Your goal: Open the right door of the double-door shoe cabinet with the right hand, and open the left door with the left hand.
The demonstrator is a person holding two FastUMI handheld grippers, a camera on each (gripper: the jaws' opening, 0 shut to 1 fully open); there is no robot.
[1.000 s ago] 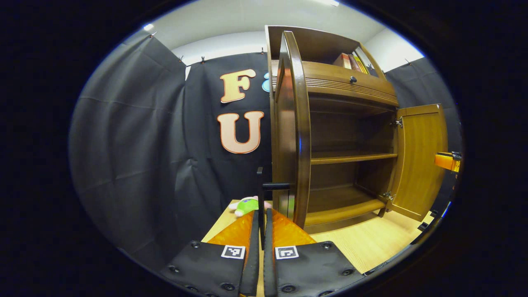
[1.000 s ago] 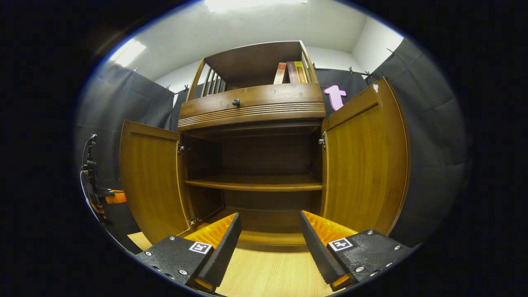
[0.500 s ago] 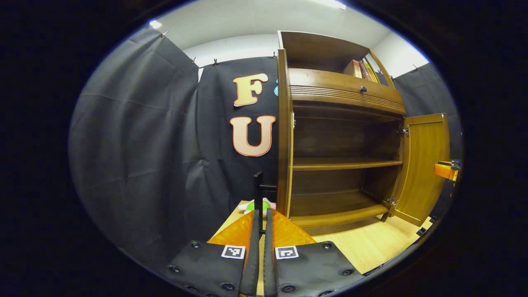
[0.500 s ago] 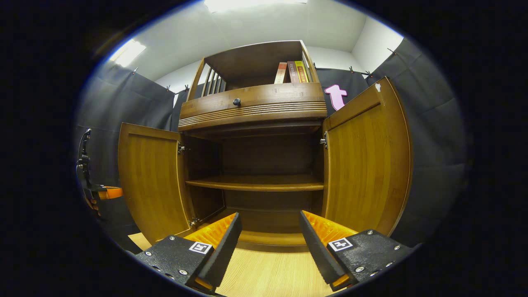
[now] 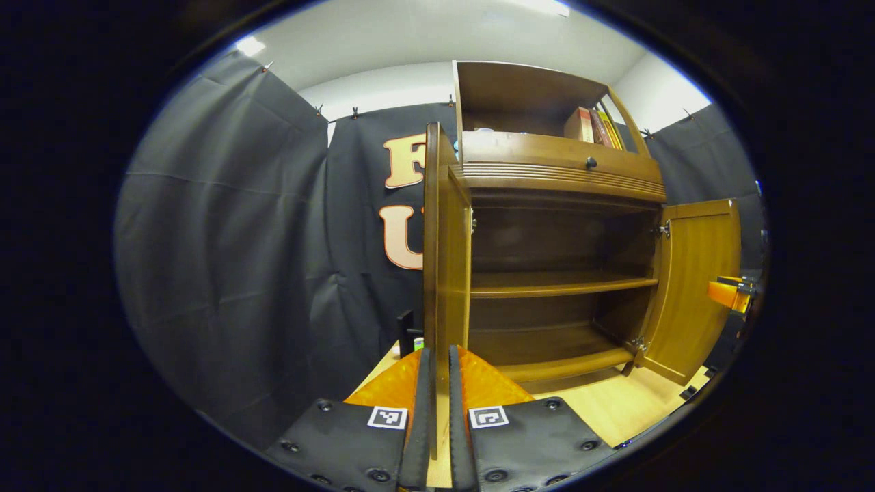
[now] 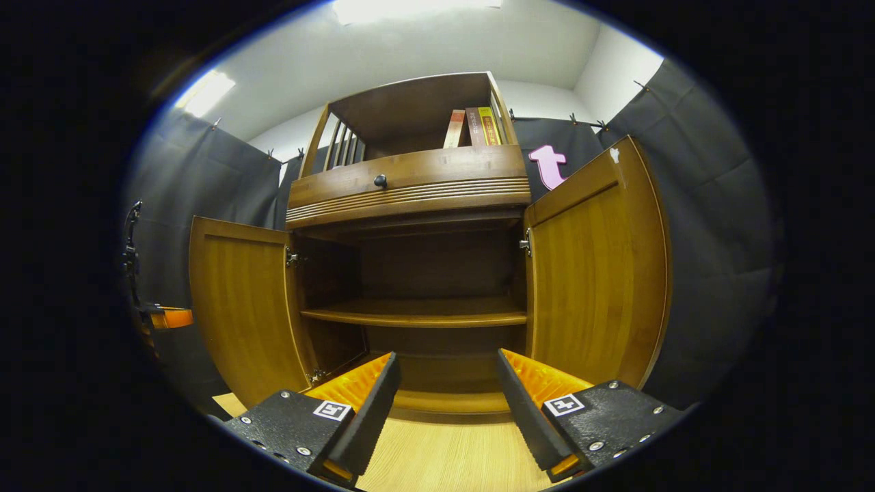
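Brown wooden double-door shoe cabinet [image 6: 417,273] stands on the light wood table [image 6: 451,458], both doors swung wide. Left door [image 5: 444,273] is edge-on to the left gripper [image 5: 437,403], whose fingers pinch its lower edge. Right door [image 6: 595,273] hangs free; the right gripper [image 6: 448,396] is spread wide, holding nothing, before the cabinet's bare shelves.

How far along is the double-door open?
Done: right door stands swung wide, and the right gripper is open, off it, facing the bare shelves. In hand: left gripper is nearly shut around the left door edge, door also swung out wide. Left: release that edge and back away.
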